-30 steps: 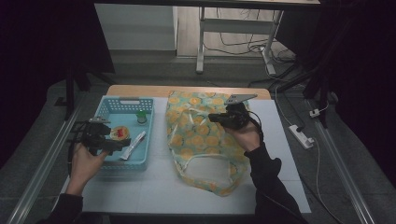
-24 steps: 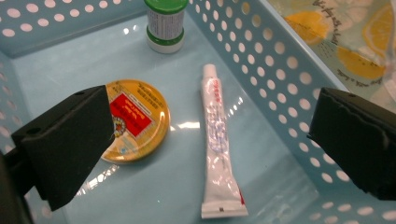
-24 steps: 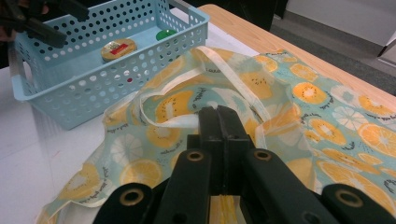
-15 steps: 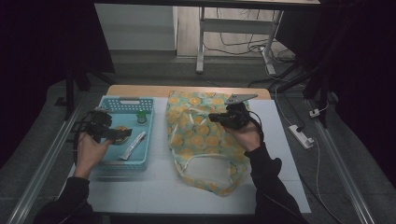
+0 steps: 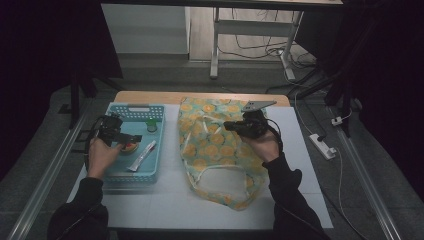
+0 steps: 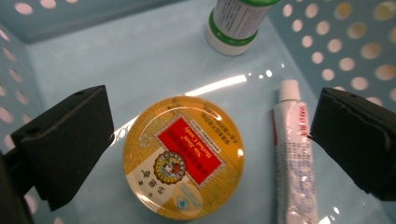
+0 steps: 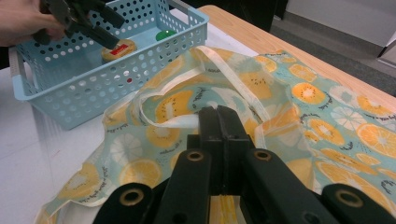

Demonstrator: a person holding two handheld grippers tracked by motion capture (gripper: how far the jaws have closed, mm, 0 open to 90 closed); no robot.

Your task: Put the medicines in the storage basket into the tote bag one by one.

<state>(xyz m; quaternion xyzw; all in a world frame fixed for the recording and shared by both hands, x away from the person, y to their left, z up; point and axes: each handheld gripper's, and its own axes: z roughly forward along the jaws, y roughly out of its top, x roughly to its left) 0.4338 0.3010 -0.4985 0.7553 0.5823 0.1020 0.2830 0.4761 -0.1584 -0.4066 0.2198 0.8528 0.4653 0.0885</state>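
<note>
**Left gripper spread over the balm tin, right gripper pinching the fruit-print bag**

The left gripper (image 6: 210,140) hung inside the blue basket (image 5: 159,165) with its jaws spread wide. The round golden tin (image 6: 183,157), its lid bearing a red label, lay flat on the basket floor directly between the two jaws, nearer the left-hand jaw in the left gripper view but touching neither. Close against the other jaw, inside the opening, lay a white tube (image 6: 293,154), its cap pointing away from the gripper. Beyond the jaw tips stood a small white bottle with a green cap (image 6: 236,23), close to the perforated basket wall.

In the high view the left gripper (image 5: 131,138) sat over the middle of the basket, held in the person's left hand (image 5: 102,155).

The right gripper (image 7: 218,122) had its jaws pressed together, pinching a fold of the yellow fruit-print bag (image 7: 308,107). The bag spread out flat on the white table (image 5: 165,205) around and beyond those jaws, its pale drawstring handle (image 7: 233,74) looping just ahead of the tips. The basket stood well beyond the bag, to the left as the right gripper looked at it.
</note>
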